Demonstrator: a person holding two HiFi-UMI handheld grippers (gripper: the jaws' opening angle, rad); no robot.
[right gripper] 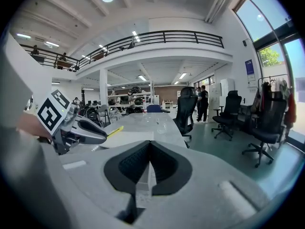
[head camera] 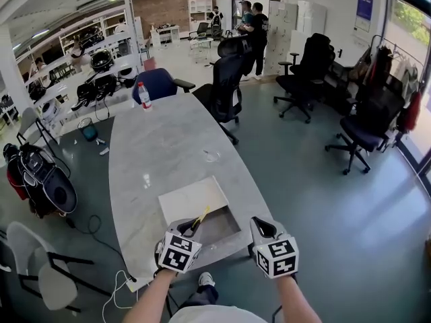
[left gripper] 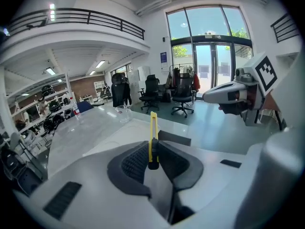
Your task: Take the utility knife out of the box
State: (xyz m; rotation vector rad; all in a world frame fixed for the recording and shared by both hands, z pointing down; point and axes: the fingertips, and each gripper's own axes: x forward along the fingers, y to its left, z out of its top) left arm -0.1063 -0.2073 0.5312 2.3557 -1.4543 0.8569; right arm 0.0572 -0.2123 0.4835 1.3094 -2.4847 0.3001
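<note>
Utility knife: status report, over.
Left tool shut on utility knife, held over open box. Right tool shut, empty. Nothing in the way.

Head view looks steeply down on the table [head camera: 168,140]; both gripper views look along it, low.

The surface [head camera: 168,147] looks like pale grey veined stone, polished, with lamp glare on it. The box [head camera: 185,200] at lower centre is matt whitish card. The utility knife [left gripper: 153,130] is glossy yellow plastic with a black end. The left tongs [left gripper: 153,159] have a matt pale plastic shell and dark, ribbed, rubbery pads [left gripper: 136,163]. The floor [head camera: 323,207] is smooth grey-green with a dull sheen.
</note>
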